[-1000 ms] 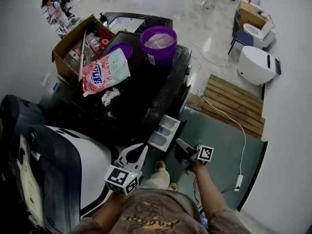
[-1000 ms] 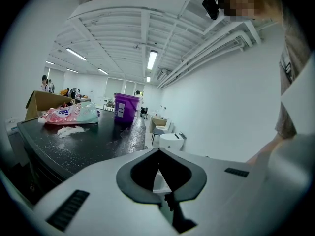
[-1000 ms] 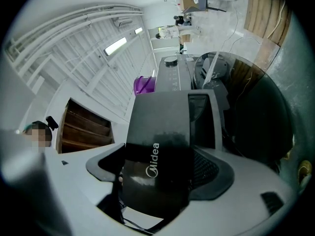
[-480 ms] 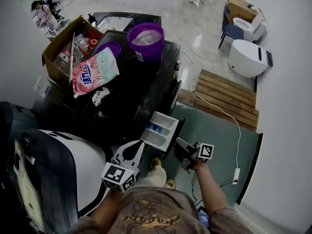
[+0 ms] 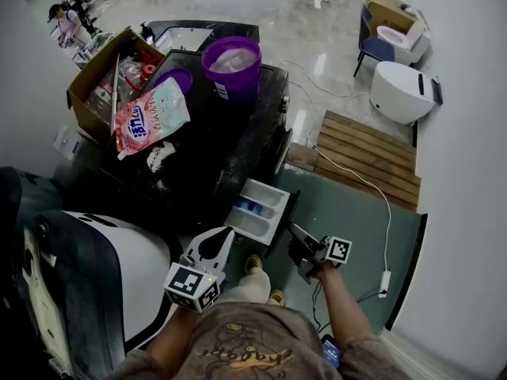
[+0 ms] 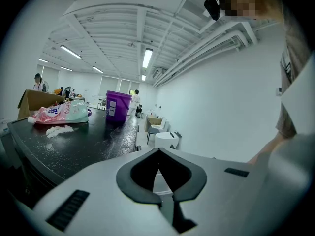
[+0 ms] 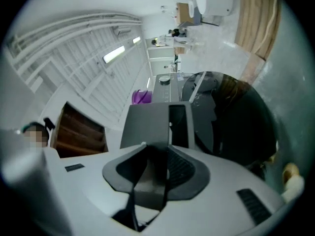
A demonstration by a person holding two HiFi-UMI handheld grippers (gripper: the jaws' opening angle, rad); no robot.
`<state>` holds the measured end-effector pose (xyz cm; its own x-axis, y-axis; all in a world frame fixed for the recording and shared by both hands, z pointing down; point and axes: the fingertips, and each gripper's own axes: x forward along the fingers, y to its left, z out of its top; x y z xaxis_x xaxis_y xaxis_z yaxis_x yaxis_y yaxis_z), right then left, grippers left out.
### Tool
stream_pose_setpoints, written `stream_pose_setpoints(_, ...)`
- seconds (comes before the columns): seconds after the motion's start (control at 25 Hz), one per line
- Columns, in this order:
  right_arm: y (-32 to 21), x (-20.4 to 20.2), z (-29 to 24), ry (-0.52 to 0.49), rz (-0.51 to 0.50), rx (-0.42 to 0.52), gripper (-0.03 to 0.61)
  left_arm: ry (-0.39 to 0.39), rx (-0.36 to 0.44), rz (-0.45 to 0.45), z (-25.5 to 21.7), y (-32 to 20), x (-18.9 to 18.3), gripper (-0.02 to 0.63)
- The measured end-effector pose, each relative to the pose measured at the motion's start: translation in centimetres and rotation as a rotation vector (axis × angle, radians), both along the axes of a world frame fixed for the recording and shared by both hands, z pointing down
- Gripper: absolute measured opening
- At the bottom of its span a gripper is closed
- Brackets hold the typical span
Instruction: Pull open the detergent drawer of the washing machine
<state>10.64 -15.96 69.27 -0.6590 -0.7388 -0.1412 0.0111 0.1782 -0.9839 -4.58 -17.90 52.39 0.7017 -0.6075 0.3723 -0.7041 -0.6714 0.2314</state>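
The detergent drawer [image 5: 257, 210] juts out of the front of the washing machine [image 5: 238, 145], at the near end of its front edge. Its pale compartments lie open to us, with a blue piece in one. Just beside the drawer's front panel we hold the right gripper [image 5: 295, 232]. Its jaws are closing to a narrow gap with nothing between them that we can see. We cannot tell whether its tips touch the panel. The left gripper [image 5: 228, 237] hangs near the drawer's other side, clenched on nothing. On the machine's top, a purple bucket [image 5: 232, 62] stands at the far right corner. A pink detergent bag [image 5: 150, 117] lies along the left edge, with spilled white powder [image 5: 162, 155] just beside it.
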Motion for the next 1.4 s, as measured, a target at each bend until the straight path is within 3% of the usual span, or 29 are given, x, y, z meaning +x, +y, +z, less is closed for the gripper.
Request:
stream_pose_setpoints(0.24,2.2,-0.6,-3.0,0.027,-0.076,0.101,0.127,-0.007,-0.004,0.010,-0.1,0.4,0.6,0.021)
stream_pose_setpoints(0.68,2.9,4.2,-11.1,0.178,0.094,0.197,0.092,0.058,0.020,0.096,-2.8,0.0,3.4,0.021)
stream_pose_setpoints(0.84,3.4,5.1,-15.8,0.308,0.139,0.287,0.063,0.098,0.022,0.136,-4.2,-0.5,4.5,0.021)
stream_pose_setpoints(1.04,4.7,6.5,-19.3,0.519,0.244,0.296,0.047,0.150,0.032,0.208,-6.1,-0.9,5.8,0.021)
stream_pose_setpoints(1.24,6.1,8.4,-21.7,0.791,0.415,0.252,0.021,0.185,0.050,0.267,-7.7,-1.0,7.1,0.021)
stream_pose_setpoints(1.4,7.4,9.8,-22.5,0.950,0.514,0.199,0.017,0.208,0.056,0.291,-8.7,-0.8,8.2,0.021)
